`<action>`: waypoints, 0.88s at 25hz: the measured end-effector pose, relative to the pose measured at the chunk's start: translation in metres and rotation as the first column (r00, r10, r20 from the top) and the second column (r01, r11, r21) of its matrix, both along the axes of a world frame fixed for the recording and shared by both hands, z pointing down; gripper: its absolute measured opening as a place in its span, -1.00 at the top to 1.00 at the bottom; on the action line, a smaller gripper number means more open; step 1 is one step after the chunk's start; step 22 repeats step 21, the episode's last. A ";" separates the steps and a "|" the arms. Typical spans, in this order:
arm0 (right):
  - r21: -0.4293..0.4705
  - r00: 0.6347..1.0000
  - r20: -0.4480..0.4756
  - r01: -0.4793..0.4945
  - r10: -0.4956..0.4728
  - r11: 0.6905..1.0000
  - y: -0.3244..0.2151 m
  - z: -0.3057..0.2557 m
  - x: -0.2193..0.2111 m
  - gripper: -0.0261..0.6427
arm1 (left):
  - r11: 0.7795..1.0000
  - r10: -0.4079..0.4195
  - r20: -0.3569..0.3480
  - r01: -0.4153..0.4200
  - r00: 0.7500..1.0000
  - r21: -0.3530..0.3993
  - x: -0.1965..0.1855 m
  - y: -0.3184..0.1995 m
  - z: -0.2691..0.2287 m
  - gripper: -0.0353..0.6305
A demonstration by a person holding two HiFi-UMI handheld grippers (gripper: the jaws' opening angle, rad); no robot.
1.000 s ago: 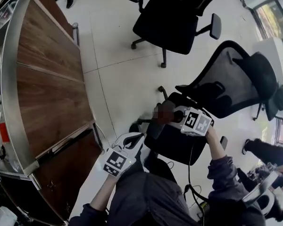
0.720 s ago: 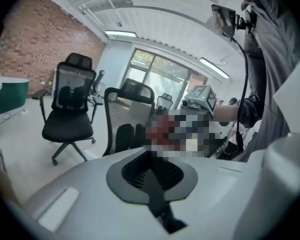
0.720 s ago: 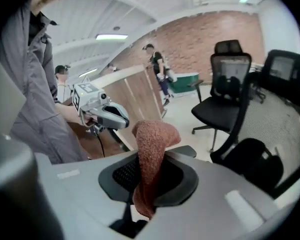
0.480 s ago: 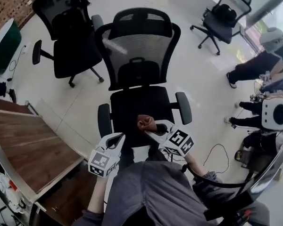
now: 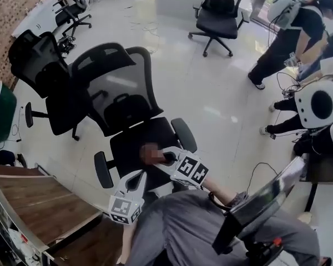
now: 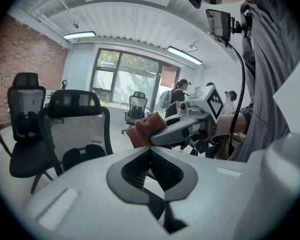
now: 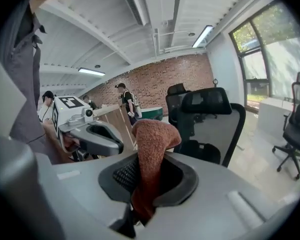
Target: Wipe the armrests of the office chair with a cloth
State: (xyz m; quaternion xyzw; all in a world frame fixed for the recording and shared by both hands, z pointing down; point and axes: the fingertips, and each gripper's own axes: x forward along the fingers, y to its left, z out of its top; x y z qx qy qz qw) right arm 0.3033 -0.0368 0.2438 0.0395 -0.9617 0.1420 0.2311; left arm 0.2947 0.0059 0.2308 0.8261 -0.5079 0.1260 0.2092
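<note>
The soft, light cloth (image 7: 154, 139), judged limp and best taken by a bunched fold, is clamped in the right gripper (image 5: 162, 156) over the office chair (image 5: 134, 111) seat's front edge, between the armrests (image 5: 184, 134), while the left gripper (image 6: 151, 158) is closed empty.

Our right claw (image 7: 149, 176) has its jaws pressed onto a rust-brown cloth (image 7: 155, 139), whose folded top stands up above them. At left we see the left claw (image 7: 106, 140), apart from the cloth. Behind rises a black mesh-backed office chair (image 7: 210, 121). Farther back, dimly, is perhaps a wooden table (image 7: 117, 119).
</note>
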 end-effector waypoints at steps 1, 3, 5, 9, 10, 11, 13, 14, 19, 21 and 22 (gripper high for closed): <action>0.009 1.000 0.010 0.000 0.000 1.000 -0.005 -0.005 0.003 0.77 | 1.000 -0.003 0.009 0.002 1.000 0.000 0.006 -0.001 -0.001 0.85; 0.034 1.000 0.026 -0.001 0.000 0.999 -0.011 -0.013 0.007 0.77 | 1.000 0.005 0.020 -0.005 1.000 0.004 0.015 -0.002 -0.003 0.85; 0.054 0.999 0.039 -0.001 -0.001 0.999 -0.012 -0.019 0.007 0.77 | 1.000 0.019 0.030 -0.020 0.999 0.014 0.019 -0.003 -0.006 0.85; 0.097 0.999 0.052 0.003 -0.008 0.995 -0.006 -0.029 0.004 0.77 | 0.998 0.027 0.054 -0.030 0.998 0.051 0.015 -0.006 -0.015 0.85; 0.104 0.998 0.055 0.003 -0.009 0.995 -0.003 -0.032 0.002 0.77 | 0.998 0.029 0.061 -0.032 0.998 0.058 0.013 -0.005 -0.018 0.85; 0.105 0.998 0.060 0.002 -0.009 0.994 0.002 -0.035 0.001 0.77 | 0.997 0.029 0.064 -0.033 0.998 0.064 0.011 -0.003 -0.021 0.85; 0.103 0.998 0.066 0.000 -0.007 0.995 0.010 -0.040 0.001 0.77 | 0.997 0.027 0.061 -0.031 0.998 0.071 0.010 0.003 -0.023 0.85; 0.103 0.998 0.067 -0.004 -0.003 0.995 0.014 -0.041 0.002 0.77 | 0.997 0.026 0.056 -0.030 0.998 0.072 0.010 0.006 -0.023 0.85; 0.124 0.997 0.073 -0.027 0.018 0.992 0.024 -0.048 0.004 0.77 | 0.997 0.027 0.045 -0.030 0.999 0.073 0.006 0.024 -0.021 0.85; 0.133 0.997 0.075 -0.033 0.023 0.991 0.027 -0.050 0.004 0.77 | 0.997 0.024 0.045 -0.028 0.999 0.073 0.004 0.032 -0.020 0.85; 0.133 0.997 0.075 -0.033 0.023 0.991 0.027 -0.050 0.004 0.77 | 0.997 0.024 0.045 -0.028 0.999 0.073 0.004 0.032 -0.020 0.85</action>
